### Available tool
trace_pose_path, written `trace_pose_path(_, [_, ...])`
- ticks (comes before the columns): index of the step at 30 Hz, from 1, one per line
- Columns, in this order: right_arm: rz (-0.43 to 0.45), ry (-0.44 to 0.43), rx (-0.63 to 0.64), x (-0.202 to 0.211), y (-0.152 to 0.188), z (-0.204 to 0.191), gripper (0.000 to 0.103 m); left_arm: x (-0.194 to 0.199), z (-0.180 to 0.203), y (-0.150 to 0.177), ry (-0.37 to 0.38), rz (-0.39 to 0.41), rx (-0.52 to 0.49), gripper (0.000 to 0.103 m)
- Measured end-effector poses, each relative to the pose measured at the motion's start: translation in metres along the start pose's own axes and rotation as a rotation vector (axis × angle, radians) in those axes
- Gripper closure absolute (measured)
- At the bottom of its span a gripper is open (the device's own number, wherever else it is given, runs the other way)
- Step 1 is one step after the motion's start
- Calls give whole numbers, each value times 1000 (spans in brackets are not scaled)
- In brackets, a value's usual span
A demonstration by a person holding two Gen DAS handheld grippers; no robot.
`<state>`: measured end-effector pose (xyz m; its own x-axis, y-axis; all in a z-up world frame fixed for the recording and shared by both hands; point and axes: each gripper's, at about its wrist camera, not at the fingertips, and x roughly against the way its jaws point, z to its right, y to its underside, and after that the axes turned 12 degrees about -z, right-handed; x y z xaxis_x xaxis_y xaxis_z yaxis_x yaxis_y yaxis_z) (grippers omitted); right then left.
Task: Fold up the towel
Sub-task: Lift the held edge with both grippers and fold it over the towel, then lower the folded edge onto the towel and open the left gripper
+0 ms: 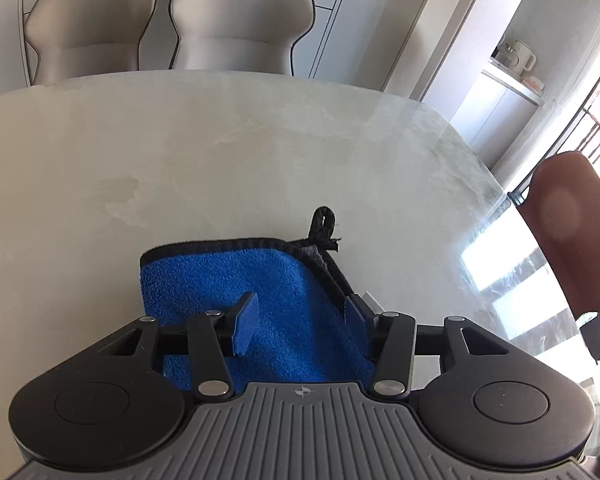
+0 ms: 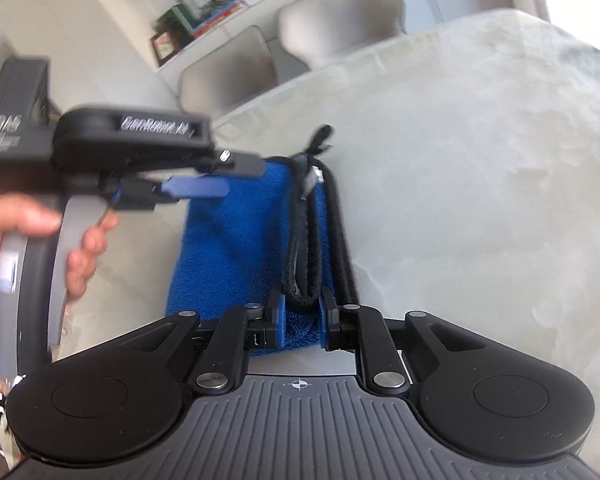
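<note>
Left wrist view: my left gripper hangs over a folded blue towel that lies on a pale marble table. Its jaws are spread, with bare towel between the two blue pads and neither pad pressing the cloth. Just beyond the jaws, the towel's black-bound edge runs across, and a black hanging loop pokes out from the corner ahead of the right-hand pad. Far past the jaws, two beige chairs stand at the table's other side.

From the right wrist view, my right gripper has its jaws drawn close, pinching the near end of the towel, where the stacked black edging bunches up between the pads. The towel stretches away from these jaws as a narrow folded strip, with the loop at its far end. Left of the jaws and further out, the left gripper shows blurred above the far part of the towel, held by a hand on its grey handle.
</note>
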<state>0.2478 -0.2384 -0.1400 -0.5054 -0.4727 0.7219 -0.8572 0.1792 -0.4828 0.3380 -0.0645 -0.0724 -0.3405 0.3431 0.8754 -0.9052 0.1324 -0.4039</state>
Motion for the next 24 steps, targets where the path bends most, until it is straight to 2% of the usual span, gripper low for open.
trace_pose_path(7, [-14, -19, -23, 7, 2, 3, 86, -1, -7, 9, 32, -9, -11, 52])
trace_pose_path(12, [-38, 8, -1, 13, 0, 1, 85, -7, -8, 15, 67, -5, -35, 49])
trace_pose_path(14, [-40, 38, 31, 17, -1, -2, 77, -6, -7, 15, 91, 4, -40, 49])
trace_pose_path(15, [-30, 73, 62, 21, -4, -5, 69, -4, -7, 16, 110, 11, -43, 49])
trace_pose_path(16, [-11, 116, 100, 24, -8, -7, 68, 1, -8, 17, 119, 25, -44, 49])
trace_pose_path(18, [12, 137, 135, 27, -18, -6, 68, 11, -9, 19, 137, 52, -47, 48])
trace_pose_path(20, [33, 131, 165, 28, -30, -4, 69, 20, -14, 24, 101, 73, -48, 48])
trace_pose_path(22, [46, 123, 213, 23, -45, -6, 73, 26, -21, 29, 71, 90, -31, 47])
trace_pose_path(24, [48, 109, 264, 13, -59, -9, 83, 28, -30, 32, 51, 101, -1, 46])
